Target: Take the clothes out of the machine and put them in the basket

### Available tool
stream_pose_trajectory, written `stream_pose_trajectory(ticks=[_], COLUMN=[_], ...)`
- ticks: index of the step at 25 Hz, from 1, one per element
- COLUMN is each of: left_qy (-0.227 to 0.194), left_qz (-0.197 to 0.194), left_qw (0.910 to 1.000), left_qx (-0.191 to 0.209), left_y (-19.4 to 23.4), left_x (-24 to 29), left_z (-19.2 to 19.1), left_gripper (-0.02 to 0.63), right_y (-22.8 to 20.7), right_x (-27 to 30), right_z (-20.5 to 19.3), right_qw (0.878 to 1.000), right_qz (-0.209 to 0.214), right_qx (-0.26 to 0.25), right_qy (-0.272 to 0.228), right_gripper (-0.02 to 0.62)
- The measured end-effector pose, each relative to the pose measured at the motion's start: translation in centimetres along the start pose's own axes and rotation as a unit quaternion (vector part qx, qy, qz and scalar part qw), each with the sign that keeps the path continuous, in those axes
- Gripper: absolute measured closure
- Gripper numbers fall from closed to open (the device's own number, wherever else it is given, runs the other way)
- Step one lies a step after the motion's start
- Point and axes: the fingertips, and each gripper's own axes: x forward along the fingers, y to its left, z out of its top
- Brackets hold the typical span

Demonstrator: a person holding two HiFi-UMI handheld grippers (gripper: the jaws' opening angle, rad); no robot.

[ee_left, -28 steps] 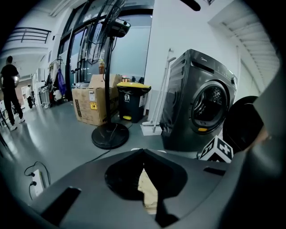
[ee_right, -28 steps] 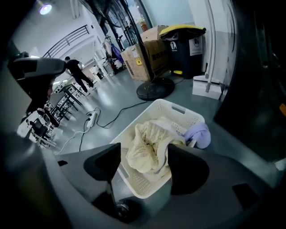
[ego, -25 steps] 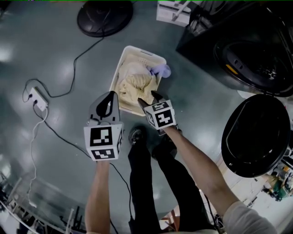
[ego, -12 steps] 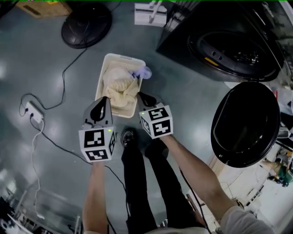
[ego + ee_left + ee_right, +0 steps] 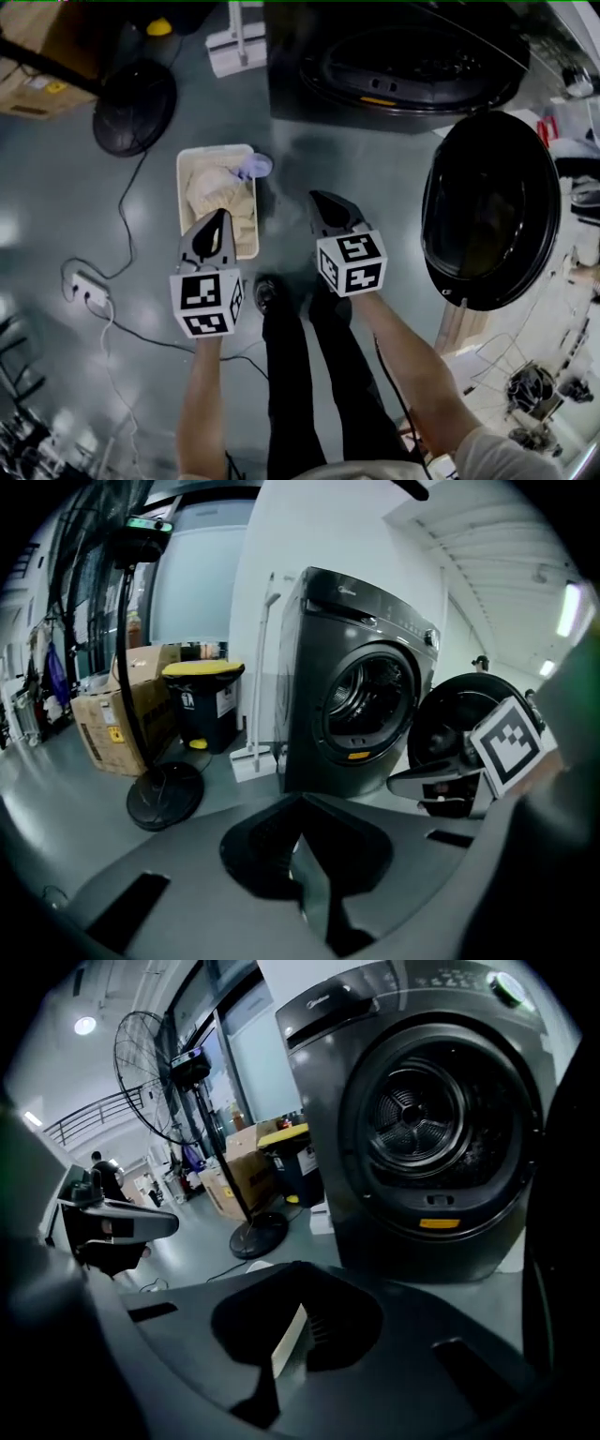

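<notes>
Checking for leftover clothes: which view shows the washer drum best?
Right gripper view: the drum faces it squarely, large. Left gripper view shows it smaller, obliquely; head view sees only the doorway from steeply above.

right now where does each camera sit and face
Head view: on the person's head, looking steeply down at basket, both arms, legs, left claw, right claw.
Left gripper view: on left claw, facing washing machine; own shut jaws show.
Right gripper view: on right claw, facing same machine; own shut jaws.
Shared by all: washing machine.
</notes>
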Motion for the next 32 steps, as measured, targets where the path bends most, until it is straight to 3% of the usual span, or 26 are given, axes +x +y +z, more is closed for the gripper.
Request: stream_pose_trajectory(ticks=[6, 12, 22, 32], left_qy=[-0.004, -0.019, -0.063, -0.143], left_qz=[-0.038, -0.052, -0.052, -0.052], left_qw=[0.9981, 0.9962, 0.9932, 0.9827], left_qx=[0.048, 0.067, 0.083, 0.105], left_y=[-5.7, -9.4, -12.6, -16.3], left_x=[1.9, 1.5, -3.9, -10.1], left_z=[4.7, 8.8, 19.5, 35.2], left_gripper=[0.588, 0.588, 0.588, 0.588], right_y=[-8.3, -11.8, -13.5, -14.3], right_x=[-6.9, -13.2, -22.7, -32.2], right_z=[0.6, 2.9, 15.6, 30.0], right_qw=[0.996, 0.992, 0.983, 0.969], right_qz=[-0.081, -0.112, -0.124, -0.137], right_qx=[0.027, 0.007, -0.001, -0.037], right_qy=[-0.035, -0.058, -0.132, -0.202], right_gripper=[0.572, 0.572, 0.572, 0.572])
